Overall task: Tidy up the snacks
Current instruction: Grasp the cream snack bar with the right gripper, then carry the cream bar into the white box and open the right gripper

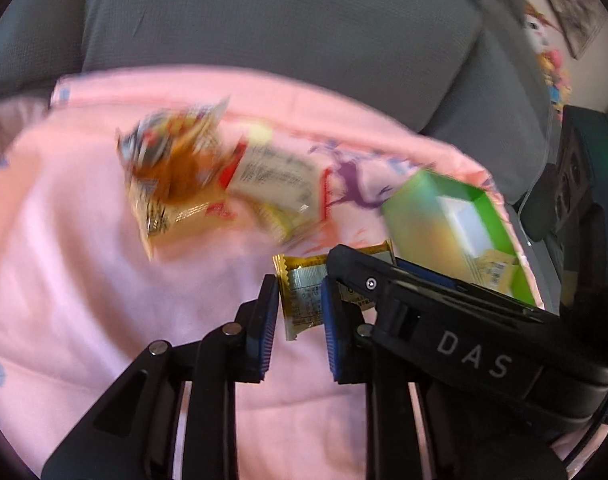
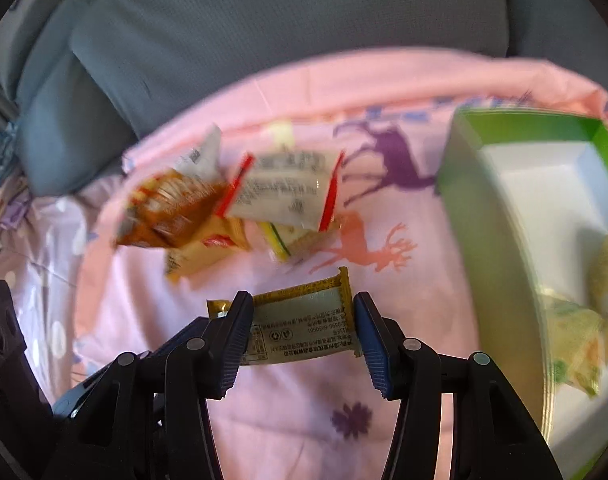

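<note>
Both tongs are pinching one gold snack packet: the left tongs point(image 1: 297, 316) at one end, the right tongs point(image 2: 301, 334) across the gold snack packet point(image 2: 304, 324). A green box point(image 2: 484, 216) is sitting right of the right tongs, a snack pile point(image 2: 239, 204) lying beyond on the pink sheet point(image 2: 287, 420)

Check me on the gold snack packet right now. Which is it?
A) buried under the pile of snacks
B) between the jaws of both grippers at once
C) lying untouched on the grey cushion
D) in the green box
B: the gold snack packet sits between the right gripper pads, while the left gripper clamps its other end, above the pink sheet, outside the green box.
</note>
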Motion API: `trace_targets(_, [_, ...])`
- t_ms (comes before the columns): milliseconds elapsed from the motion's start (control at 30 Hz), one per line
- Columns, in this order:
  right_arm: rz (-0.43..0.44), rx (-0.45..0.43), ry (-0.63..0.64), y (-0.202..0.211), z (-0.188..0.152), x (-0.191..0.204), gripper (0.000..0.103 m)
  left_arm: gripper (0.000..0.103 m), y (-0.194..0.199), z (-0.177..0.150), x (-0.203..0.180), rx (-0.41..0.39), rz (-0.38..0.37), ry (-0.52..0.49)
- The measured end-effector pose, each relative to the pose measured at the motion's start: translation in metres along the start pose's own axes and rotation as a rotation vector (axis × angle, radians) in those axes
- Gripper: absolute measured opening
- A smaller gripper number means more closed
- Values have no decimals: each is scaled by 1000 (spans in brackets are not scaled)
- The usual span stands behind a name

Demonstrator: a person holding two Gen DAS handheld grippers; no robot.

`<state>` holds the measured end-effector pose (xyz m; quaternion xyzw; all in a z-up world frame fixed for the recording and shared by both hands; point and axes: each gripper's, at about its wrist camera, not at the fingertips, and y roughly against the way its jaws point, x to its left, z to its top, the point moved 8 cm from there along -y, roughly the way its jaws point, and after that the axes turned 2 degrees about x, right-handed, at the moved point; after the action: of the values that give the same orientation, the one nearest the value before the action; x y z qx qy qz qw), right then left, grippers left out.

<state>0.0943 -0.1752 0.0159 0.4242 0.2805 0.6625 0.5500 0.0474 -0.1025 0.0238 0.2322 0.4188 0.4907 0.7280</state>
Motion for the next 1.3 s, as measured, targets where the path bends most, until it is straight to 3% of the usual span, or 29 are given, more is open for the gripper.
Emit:
trace_targets(233, [-6,-180,-44,69,13,-22,55,20,26,15,-69,-89,-47,-106])
trace_targets(433, [-35,-249,-139,103,14,-74,55,20,10,14,-130,-61,-95,-179])
trace_targets(733, [-103,-213,-298,108,-2,-150,56,21,-33,-1,-188,29,-128,-265])
trace_targets(1000, [-184,-148,-382,95,-11,-183,57,25,-62,-22,-196,138,-129,-269])
trace_targets(1033, [-180,-152,-380,96,-11,-182,61,25,-61,-22,-194,139,-126,-268])
trace_targets(1133, [-155,-179,-362,98,-7,-176,78,45,-52,-20,-190,121,-121,-270])
trace_targets(1167, [-151,-189,-353,100,-6,-173,79,62,-47,-18,-187,107,-110,-272])
trace_targets(1200, [-151,-200,-344,102,-4,-169,79,74,-42,-16,-183,88,-96,-271])
trace_targets(1300, [-168,-218,-315,103,0,-159,81,80,-22,-7,-165,23,-62,-260])
